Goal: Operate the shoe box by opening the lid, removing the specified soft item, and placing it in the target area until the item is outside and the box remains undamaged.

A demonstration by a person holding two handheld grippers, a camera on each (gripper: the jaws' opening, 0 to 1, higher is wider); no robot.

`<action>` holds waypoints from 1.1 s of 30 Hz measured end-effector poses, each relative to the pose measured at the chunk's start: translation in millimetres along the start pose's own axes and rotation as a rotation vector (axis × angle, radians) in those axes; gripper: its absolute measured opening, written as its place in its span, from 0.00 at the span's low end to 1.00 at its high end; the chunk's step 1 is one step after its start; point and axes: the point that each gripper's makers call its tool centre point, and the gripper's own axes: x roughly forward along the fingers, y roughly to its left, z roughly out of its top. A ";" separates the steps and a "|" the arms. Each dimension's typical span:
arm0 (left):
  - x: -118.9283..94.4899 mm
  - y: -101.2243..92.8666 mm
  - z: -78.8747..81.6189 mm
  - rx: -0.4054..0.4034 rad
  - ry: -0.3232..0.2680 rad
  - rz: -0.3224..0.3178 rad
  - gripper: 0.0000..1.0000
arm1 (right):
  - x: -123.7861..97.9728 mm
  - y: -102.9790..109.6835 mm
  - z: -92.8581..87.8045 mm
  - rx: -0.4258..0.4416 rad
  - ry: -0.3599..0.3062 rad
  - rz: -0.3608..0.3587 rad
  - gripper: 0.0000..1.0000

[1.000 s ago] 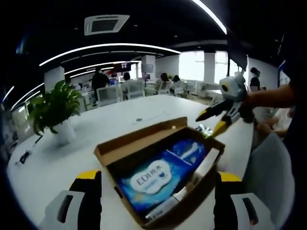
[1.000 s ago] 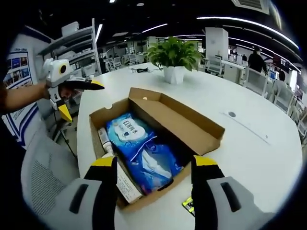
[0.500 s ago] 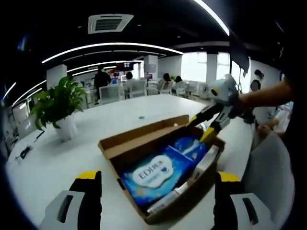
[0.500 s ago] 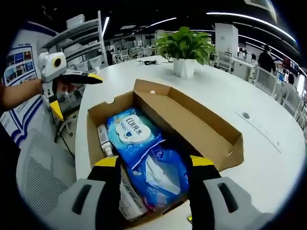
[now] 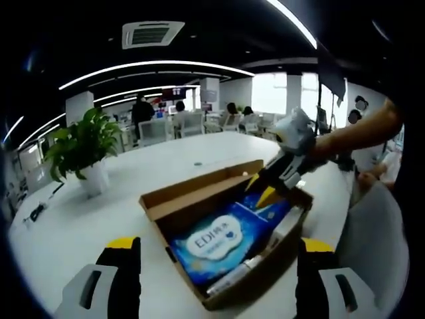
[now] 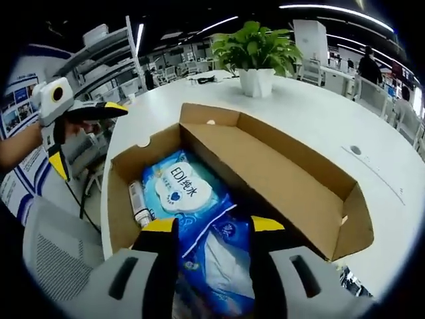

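With the shoe box (image 6: 265, 179) open, my right gripper (image 6: 211, 229) fingers, spread, straddle the blue wipes pack (image 6: 199, 219) mid-frame, ready to clench; my left gripper (image 5: 216, 256) fingers wait released.

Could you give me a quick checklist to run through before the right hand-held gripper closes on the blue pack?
1. Shoe box lid open: ok.
2. Blue soft pack exposed in the box: ok.
3. Right hand-held gripper open, jaws either side of the pack: ok.
4. Left hand-held gripper away from the box: ok.
5. Pack free of the tube beside it: cannot tell.
6. Target area identified: cannot tell.
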 end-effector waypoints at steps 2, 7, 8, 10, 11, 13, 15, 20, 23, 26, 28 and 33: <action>-0.3 0.0 -0.5 -0.002 0.001 0.003 0.98 | 4.8 -0.9 -1.7 0.008 0.008 0.000 0.36; -1.7 1.2 -2.7 -0.001 0.004 0.015 0.96 | 16.4 -0.9 -1.6 0.038 0.023 0.006 0.33; -2.1 0.9 -2.8 -0.002 0.003 0.017 0.95 | 18.3 -0.7 -2.1 0.042 0.027 0.007 0.32; -2.7 1.1 -3.9 -0.007 0.005 0.020 0.93 | 22.7 0.6 -3.1 0.055 0.034 0.008 0.30; -3.0 1.0 -4.4 -0.008 0.006 0.021 0.93 | 22.4 3.4 -3.5 0.060 0.034 0.010 0.29; -3.6 0.7 -5.8 -0.013 0.008 0.024 0.92 | 27.9 4.8 -4.0 0.092 0.036 0.016 0.28; -4.0 0.5 -7.3 -0.017 0.010 0.028 0.90 | 35.2 2.7 -2.4 0.113 0.030 0.017 0.26; -5.0 0.7 -11.2 -0.028 0.006 0.036 0.88 | 42.0 4.2 0.2 0.150 0.032 -0.002 0.20; -5.4 2.4 -13.4 -0.035 0.009 0.040 0.86 | 41.7 -0.5 -0.2 0.176 0.033 -0.029 0.13; -5.6 4.8 -14.3 -0.038 0.008 0.045 0.85 | 41.1 -4.6 0.4 0.210 0.032 -0.036 0.07; -5.2 4.5 -13.2 -0.038 0.007 0.048 0.85 | 38.5 -2.7 0.4 0.196 0.037 -0.042 0.06; -4.8 8.3 -12.1 -0.041 0.004 0.066 0.83 | 33.8 3.8 4.2 0.155 0.039 -0.052 0.00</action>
